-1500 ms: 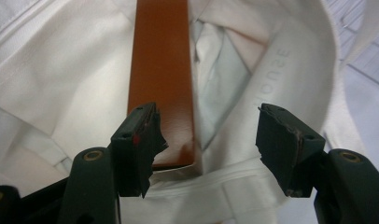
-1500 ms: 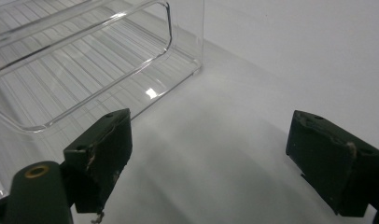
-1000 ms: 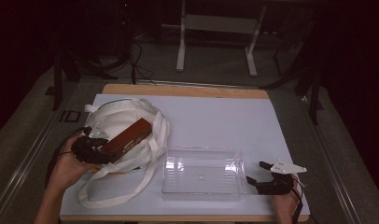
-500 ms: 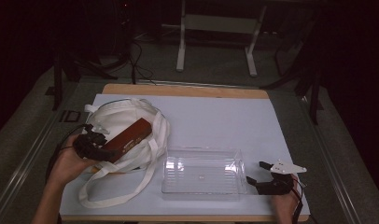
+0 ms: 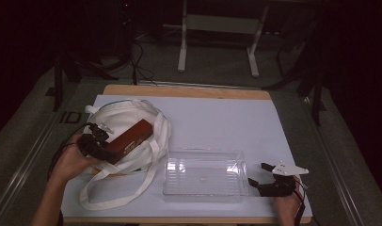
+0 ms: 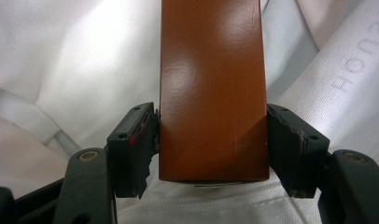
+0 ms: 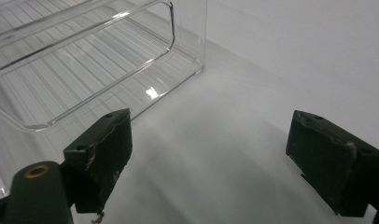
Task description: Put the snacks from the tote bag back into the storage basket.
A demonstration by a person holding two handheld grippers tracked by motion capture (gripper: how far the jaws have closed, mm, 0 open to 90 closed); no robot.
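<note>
2 black jaws of the left gripper (image 6: 211,144) have just been opening; the brown box (image 6: 212,88) lies between them with a thin gap at each pad, so it is no longer clamped. On the white tote bag (image 5: 118,120) the box is rested, left of the clear tray (image 5: 204,175). Just right of that tray, the right gripper (image 5: 266,175) is held wide open and empty.

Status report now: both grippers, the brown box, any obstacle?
Left gripper jaws just opening, brown box between them, on white bag. Right gripper open, beside clear tray. No obstacle.
</note>
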